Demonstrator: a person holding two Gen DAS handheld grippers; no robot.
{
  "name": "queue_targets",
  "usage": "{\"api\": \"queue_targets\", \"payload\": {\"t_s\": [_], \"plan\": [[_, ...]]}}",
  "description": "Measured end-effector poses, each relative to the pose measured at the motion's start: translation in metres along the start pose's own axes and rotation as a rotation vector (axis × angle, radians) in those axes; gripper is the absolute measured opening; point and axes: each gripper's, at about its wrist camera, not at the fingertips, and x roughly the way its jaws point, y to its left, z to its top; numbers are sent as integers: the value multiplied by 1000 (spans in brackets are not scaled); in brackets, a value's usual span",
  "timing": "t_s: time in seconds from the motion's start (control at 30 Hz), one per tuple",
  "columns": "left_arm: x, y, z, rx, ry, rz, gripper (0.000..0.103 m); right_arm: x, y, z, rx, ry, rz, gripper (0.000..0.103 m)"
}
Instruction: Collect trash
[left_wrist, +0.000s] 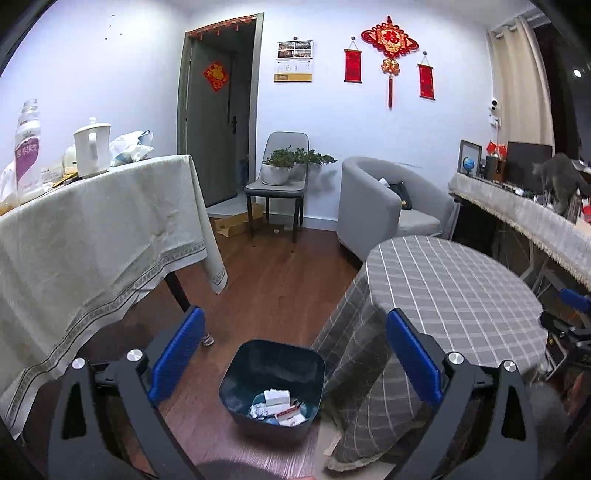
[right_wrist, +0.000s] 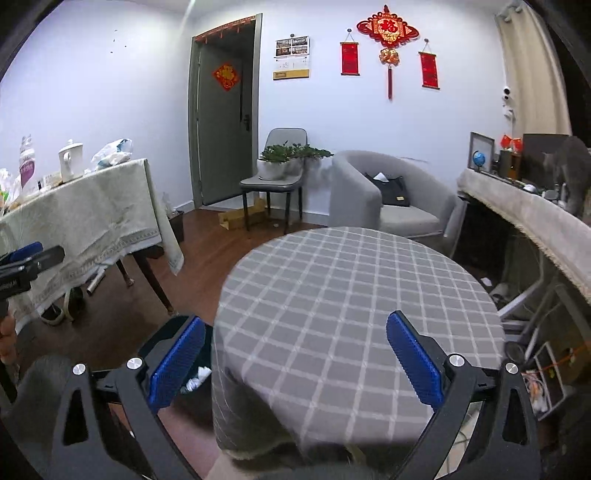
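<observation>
Left gripper (left_wrist: 295, 354) is spread wide with nothing between its blue pads, hanging right over the bin (left_wrist: 272, 384) at the bottom centre of the left wrist view. And the bin is loaded: white and red-and-white scraps of trash (left_wrist: 279, 404) lie on its floor. It stands on the wood floor (left_wrist: 266, 280), just beside the drape of the checked cloth on the round table (left_wrist: 454, 291) at lower right.

Over on the right wrist view, the right gripper (right_wrist: 295, 358) is spread wide too, empty, pointing across the checked tabletop that fills the middle of the frame. The bin peeks out at lower left behind the left pad (right_wrist: 177, 363), with a white crumple inside, probably paper, but it is mostly hidden.

At the left edge of that view, the other gripper pokes in. Upper left holds a long table (left_wrist: 92, 221) with a kettle (left_wrist: 92, 149). A grey cat (left_wrist: 561, 181) stands on the shelf at far right.
</observation>
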Motion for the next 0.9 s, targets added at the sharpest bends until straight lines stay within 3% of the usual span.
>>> {"api": "queue_targets", "payload": {"t_s": [0.13, 0.3, 0.47, 0.9], "plan": [[-9, 2, -21, -7, 23, 28, 100, -23, -10, -20, 20, -19, 29, 99], [-20, 6, -43, 0, 38, 21, 100, -41, -17, -28, 36, -72, 3, 99], [-21, 8, -48, -13, 28, 4, 100, -32, -30, -38, 79, -32, 33, 100], [-16, -4, -57, 17, 65, 14, 100, -38, -35, -38, 95, -56, 74, 100]]}}
